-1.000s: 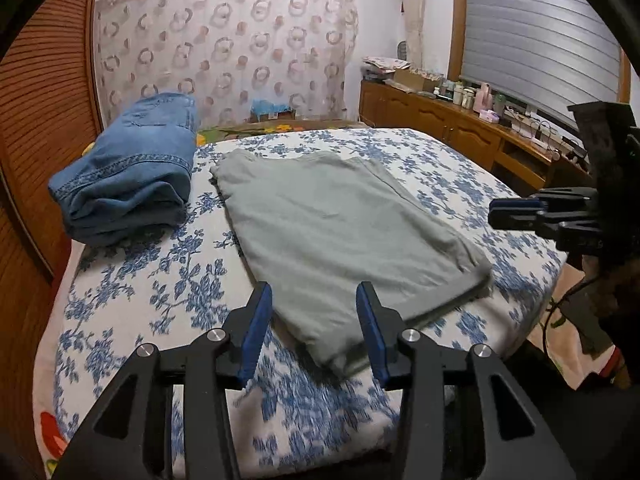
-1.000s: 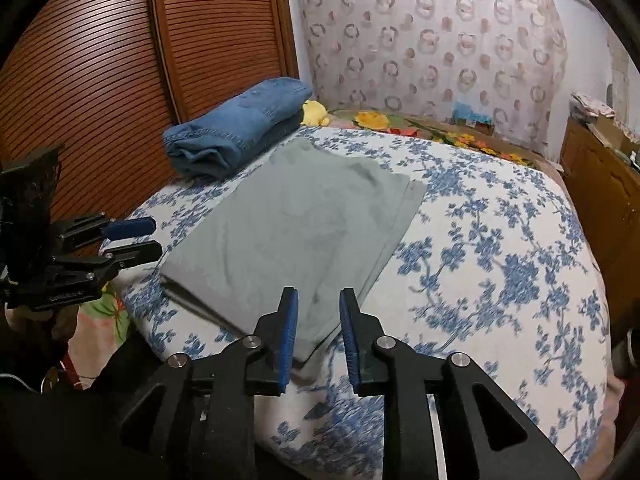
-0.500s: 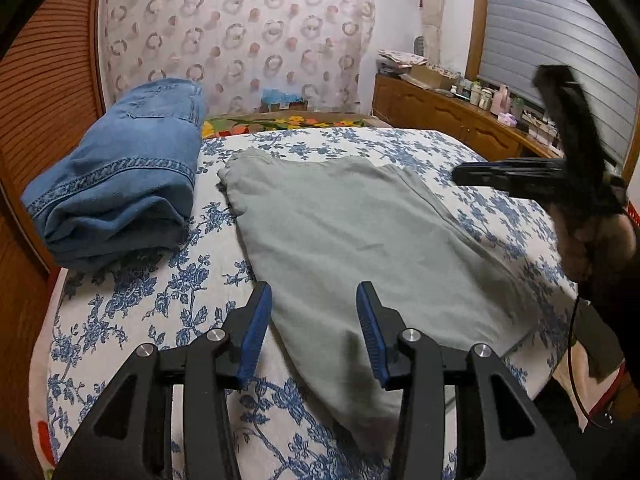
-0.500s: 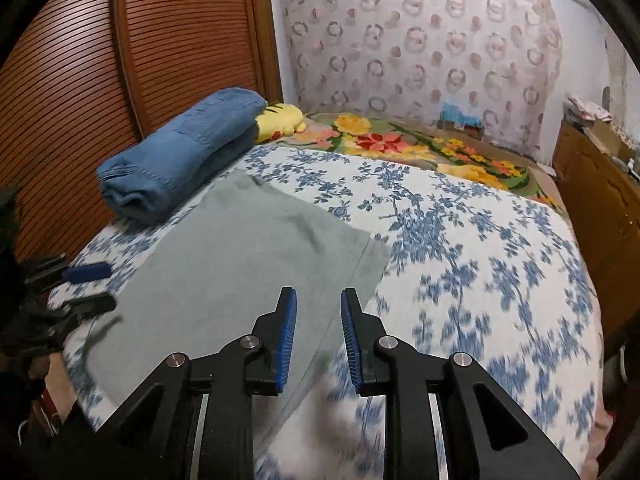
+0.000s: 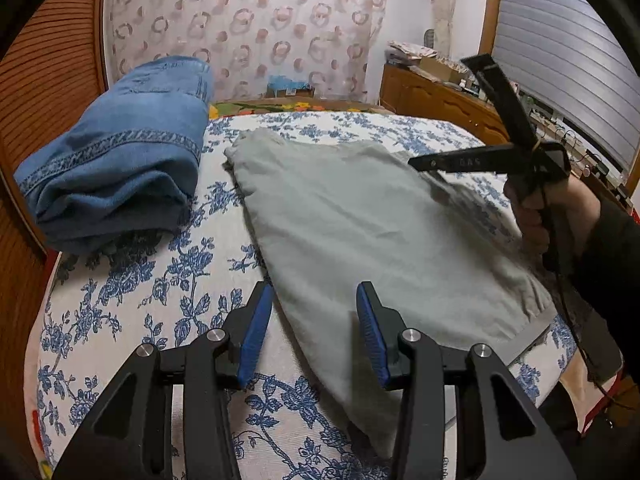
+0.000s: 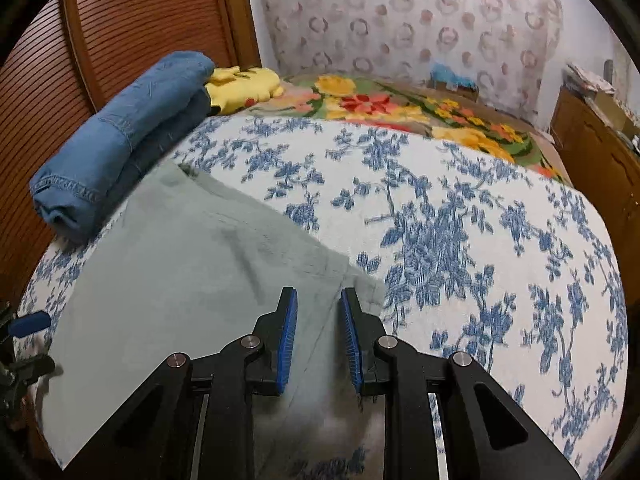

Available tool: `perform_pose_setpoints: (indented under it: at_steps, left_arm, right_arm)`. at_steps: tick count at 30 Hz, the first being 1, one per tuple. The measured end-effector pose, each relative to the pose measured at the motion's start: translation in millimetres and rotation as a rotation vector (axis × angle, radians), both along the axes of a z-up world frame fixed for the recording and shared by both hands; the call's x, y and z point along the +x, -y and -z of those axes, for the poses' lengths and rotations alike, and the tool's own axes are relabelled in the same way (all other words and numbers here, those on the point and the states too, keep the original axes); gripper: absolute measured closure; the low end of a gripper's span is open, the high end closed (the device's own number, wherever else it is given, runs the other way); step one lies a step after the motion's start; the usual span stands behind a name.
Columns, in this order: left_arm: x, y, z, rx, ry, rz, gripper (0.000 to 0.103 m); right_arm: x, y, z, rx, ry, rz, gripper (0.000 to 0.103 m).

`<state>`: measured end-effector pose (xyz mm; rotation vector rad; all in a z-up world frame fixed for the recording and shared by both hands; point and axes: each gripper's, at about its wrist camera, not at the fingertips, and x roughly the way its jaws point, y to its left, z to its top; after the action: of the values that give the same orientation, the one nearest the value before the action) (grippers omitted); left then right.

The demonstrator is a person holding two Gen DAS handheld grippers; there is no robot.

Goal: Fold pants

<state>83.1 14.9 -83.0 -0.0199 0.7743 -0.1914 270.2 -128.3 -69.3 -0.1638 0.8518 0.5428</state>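
While both tools gape, gripping nothing, the grey pants (image 5: pixel 360 232) lie lengthwise ahead, right tool (image 6: pixel 318 334) closing over their near corner.

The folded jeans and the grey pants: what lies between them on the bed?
Only bare flowered bedspread lies between the jeans and the grey pants, shown best in the left wrist view.

Home bedroom, bed (image 6: pixel 460 240) with blue floral spread filled mid frame, slatted wooden wardrobe doors (image 6: pixel 132 24) stood upper left, patterned curtain (image 5: pixel 248 28) hung top centre, cluttered wooden dresser (image 5: pixel 436 92) sat upper right
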Motion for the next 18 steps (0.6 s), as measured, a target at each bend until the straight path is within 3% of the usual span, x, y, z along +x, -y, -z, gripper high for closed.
perform_pose_setpoints:
  at_steps: [2,5,10,18]
  left_arm:
    - [1,0,2,-0.001,-0.008,0.000,0.058]
    - [4,-1,7,-0.001,-0.025,-0.003,0.058]
    - [7,2,14,0.007,-0.044,-0.004,0.058]
    - [6,4,14,0.029,-0.026,-0.009,0.058]
  right_arm:
    - [2,-1,2,0.001,0.003,-0.002,0.098]
    - [-3,2,0,-0.002,0.044,0.008,0.101]
    - [-20,18,-14,-0.008,0.085,0.080,0.101]
    - [-31,12,-15,-0.031,0.077,0.052,0.098]
